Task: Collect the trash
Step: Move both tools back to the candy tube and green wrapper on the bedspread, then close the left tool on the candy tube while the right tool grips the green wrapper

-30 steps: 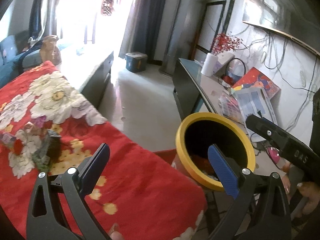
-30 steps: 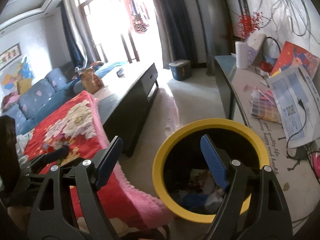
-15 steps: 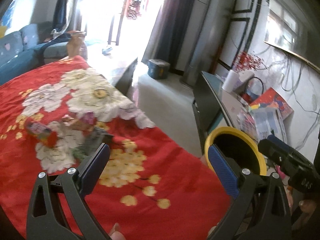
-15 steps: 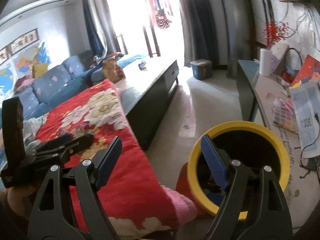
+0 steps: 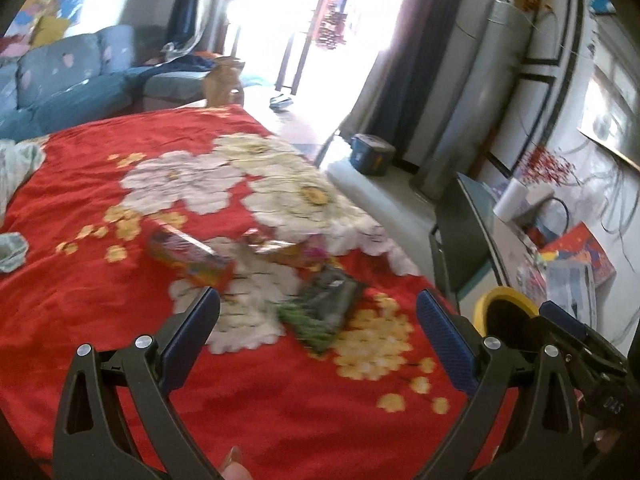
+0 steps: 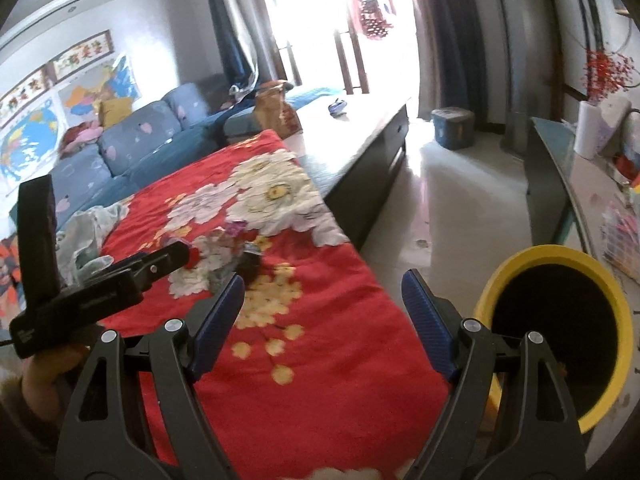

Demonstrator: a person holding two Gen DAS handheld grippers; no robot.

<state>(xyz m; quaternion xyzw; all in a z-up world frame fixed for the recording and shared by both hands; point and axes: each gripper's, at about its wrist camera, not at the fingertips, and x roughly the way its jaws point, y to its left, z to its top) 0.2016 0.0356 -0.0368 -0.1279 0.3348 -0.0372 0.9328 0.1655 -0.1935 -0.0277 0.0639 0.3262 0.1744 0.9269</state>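
Red floral blanket (image 5: 100,292), yellow-rimmed bin (image 6: 556,254)

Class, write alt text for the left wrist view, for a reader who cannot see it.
The open left gripper points down at snack wrappers on a red floral blanket: a dark green packet, an orange one and a crumpled one. At right, a yellow-rimmed bin stands beside the blanket, partly hidden by the right gripper.
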